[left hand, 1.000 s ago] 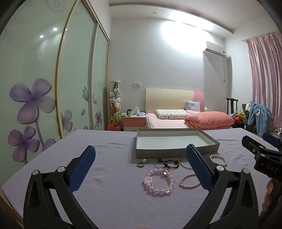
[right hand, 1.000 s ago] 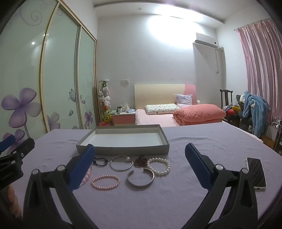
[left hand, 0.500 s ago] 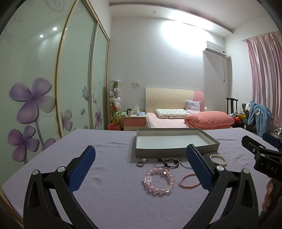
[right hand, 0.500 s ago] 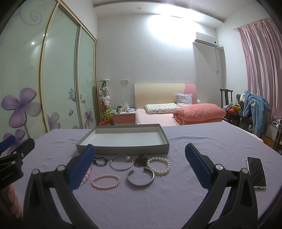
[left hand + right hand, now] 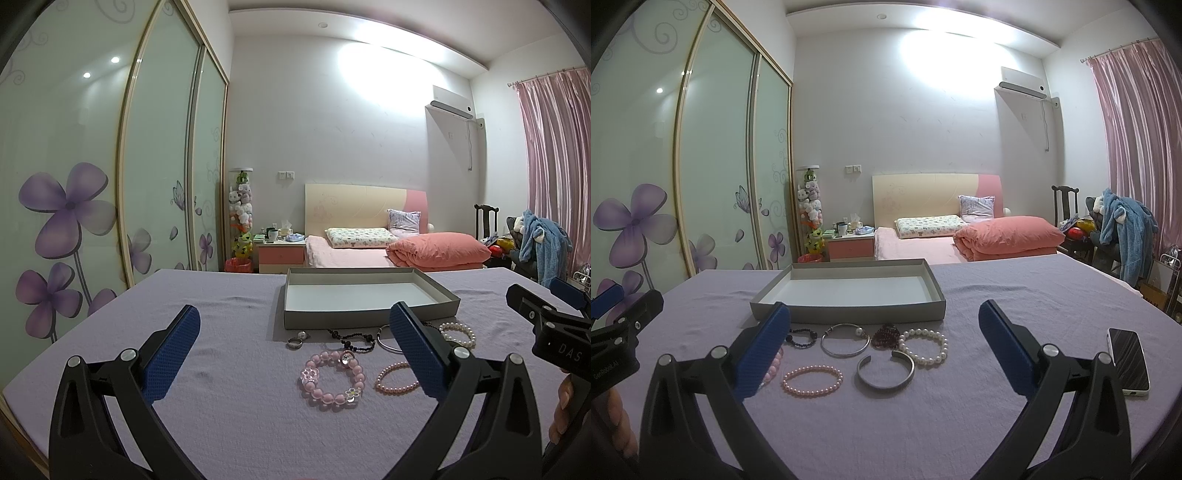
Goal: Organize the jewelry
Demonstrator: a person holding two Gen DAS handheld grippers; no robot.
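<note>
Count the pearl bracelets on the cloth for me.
2. The white pearl bracelet lies rightmost in the row nearest the tray; the small pink pearl bracelet lies in the front row, left of the open silver cuff. None looks hidden.

Between the earlier pictures and now, almost nothing differs. In the left wrist view the large pink bead bracelet and the gray tray sit very slightly higher in the frame, a faint shift of the camera. In the right wrist view no bracelet has moved on the counter, and no change shows in the spread of either pair of tongs.
</note>
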